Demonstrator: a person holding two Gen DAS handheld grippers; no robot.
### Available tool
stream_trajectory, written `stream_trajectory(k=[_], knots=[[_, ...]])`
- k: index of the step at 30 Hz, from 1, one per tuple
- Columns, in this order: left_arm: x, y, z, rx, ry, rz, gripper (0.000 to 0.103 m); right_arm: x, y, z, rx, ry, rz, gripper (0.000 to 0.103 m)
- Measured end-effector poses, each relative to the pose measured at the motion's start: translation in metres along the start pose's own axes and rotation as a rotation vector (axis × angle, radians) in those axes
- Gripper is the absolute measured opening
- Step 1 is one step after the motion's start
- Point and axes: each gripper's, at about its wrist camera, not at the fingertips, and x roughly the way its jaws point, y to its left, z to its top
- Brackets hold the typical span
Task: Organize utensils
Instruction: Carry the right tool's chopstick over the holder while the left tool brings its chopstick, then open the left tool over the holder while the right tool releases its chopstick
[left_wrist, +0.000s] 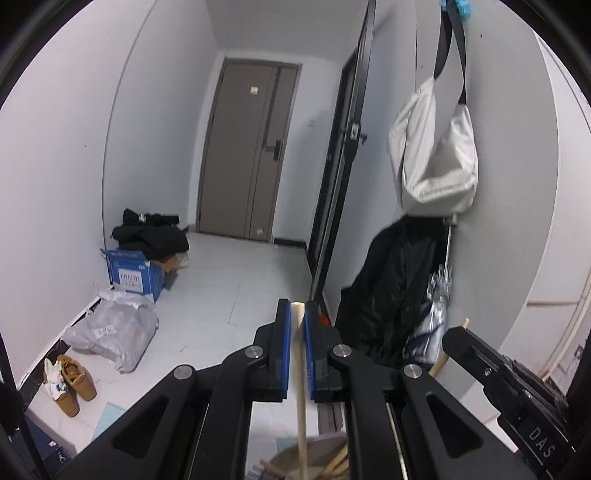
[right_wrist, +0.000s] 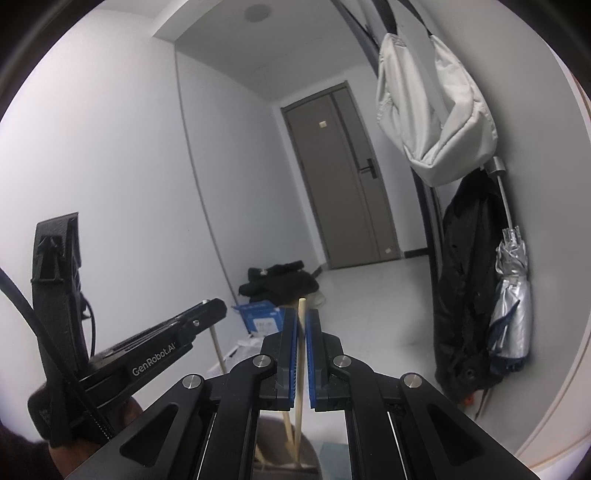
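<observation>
Left gripper (left_wrist: 298, 325) clenched on one wooden chopstick (left_wrist: 300, 369), right gripper (right_wrist: 302, 332) on another chopstick (right_wrist: 301, 354), lower ends over grey holder (left_wrist: 314, 448); light, stiff, slick, so I pinch near top

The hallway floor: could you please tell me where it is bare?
Bare tiles run between the blue box and the dark sliding-door frame, up to the brown door. The left wall is crowded: plastic bags, tan boots.

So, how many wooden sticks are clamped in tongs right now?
2. One wooden stick in the left tongs, a second stick in the right tongs. Loose sticks in the grey holder below are partly hidden.
</observation>
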Motion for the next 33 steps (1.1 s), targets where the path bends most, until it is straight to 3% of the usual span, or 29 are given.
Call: stream_trajectory(k=[8, 11, 13, 17, 20, 23, 25, 27, 33], knots=[[-0.009, -0.012, -0.010, 0.084, 0.100, -0.072, 0.004, 0.004, 0.006, -0.020, -0.040, 0.113, 0.060, 0.005], [-0.007, -0.014, -0.015, 0.095, 0.179, -0.139, 0.004, 0.007, 0.011, -0.025, -0.063, 0.154, 0.076, 0.006], [-0.002, -0.008, -0.016, 0.046, 0.245, -0.193, 0.004, 0.008, 0.013, -0.029, -0.067, 0.178, 0.086, 0.007], [0.004, 0.006, -0.017, -0.036, 0.328, -0.193, 0.004, 0.007, 0.014, -0.036, -0.073, 0.214, 0.093, 0.007], [-0.003, 0.009, -0.016, -0.045, 0.343, -0.158, 0.004, 0.000, 0.011, -0.039, -0.056, 0.215, 0.096, 0.008], [-0.015, 0.007, -0.018, -0.033, 0.336, -0.145, 0.015, -0.007, 0.011, -0.040, -0.054, 0.217, 0.072, 0.026], [-0.025, 0.007, -0.016, -0.039, 0.321, -0.119, 0.032, -0.013, 0.011, -0.041, -0.034, 0.211, 0.068, 0.035], [-0.035, 0.011, -0.012, -0.055, 0.295, -0.084, 0.058, -0.019, 0.013, -0.039, -0.023, 0.206, 0.064, 0.039], [-0.062, 0.017, -0.004, -0.068, 0.247, -0.008, 0.065, -0.049, 0.027, -0.041, -0.024, 0.168, 0.033, 0.058]])
